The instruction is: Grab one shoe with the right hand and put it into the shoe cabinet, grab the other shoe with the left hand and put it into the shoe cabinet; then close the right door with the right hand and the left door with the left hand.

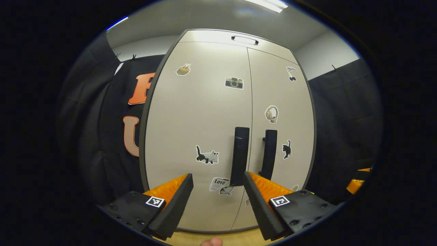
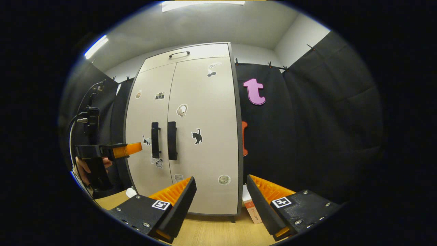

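Observation:
The shoe cabinet [image 1: 205, 130] stands straight ahead in the left gripper view, a pale two-door unit covered in stickers. Both doors are shut, and their two dark vertical handles [image 1: 240, 155] sit side by side at the centre seam. My left gripper [image 1: 218, 179] is open in front of the left door, close to the handles, with nothing between its fingers. In the right gripper view the same cabinet [image 2: 201, 136] stands farther off, and my right gripper [image 2: 220, 182] is open and holds nothing. The left gripper [image 2: 128, 149] and the hand holding it appear at that view's left.
The cabinet stands on a light wooden floor [image 2: 211, 232]. A small carton [image 2: 252, 206] leans on the floor by the cabinet's right foot. A small white object [image 2: 130, 192] lies on the floor at the cabinet's left. Black cloth walls close in on both sides.

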Tool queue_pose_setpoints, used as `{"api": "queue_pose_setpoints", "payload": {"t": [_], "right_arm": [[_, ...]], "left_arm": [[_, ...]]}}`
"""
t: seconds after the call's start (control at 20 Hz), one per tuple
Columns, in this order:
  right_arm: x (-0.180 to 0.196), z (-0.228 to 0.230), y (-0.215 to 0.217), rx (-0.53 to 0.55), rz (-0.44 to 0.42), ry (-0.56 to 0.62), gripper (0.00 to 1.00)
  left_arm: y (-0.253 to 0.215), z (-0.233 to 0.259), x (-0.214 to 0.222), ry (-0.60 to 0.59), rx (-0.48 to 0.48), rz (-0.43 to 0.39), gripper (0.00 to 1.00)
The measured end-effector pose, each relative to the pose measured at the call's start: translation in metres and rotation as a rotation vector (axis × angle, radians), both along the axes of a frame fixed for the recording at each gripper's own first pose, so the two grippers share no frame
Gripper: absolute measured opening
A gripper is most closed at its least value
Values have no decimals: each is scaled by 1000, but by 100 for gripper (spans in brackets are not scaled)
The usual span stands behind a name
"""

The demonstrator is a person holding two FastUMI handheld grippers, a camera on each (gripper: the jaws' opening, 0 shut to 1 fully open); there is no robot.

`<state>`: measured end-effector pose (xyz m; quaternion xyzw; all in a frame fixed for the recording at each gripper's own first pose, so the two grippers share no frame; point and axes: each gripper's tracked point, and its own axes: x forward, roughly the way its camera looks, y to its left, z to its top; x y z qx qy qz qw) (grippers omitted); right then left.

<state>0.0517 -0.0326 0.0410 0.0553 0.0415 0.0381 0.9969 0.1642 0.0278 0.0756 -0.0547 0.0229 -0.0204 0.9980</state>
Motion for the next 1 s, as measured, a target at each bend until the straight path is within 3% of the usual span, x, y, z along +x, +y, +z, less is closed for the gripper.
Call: {"api": "queue_pose_setpoints", "payload": {"t": [0.05,0.55,1.0], "right_arm": [[0,0,2,2,5,-3,92],[-15,-6,7,27,-2,-9,92],[-16,-6,4,27,-8,-15,92]], "left_arm": [[4,1,-10,-7,7,11,94],[20,-20,-90,-33,132,110,96],[10,-36,-110,4,64,101,97]]}}
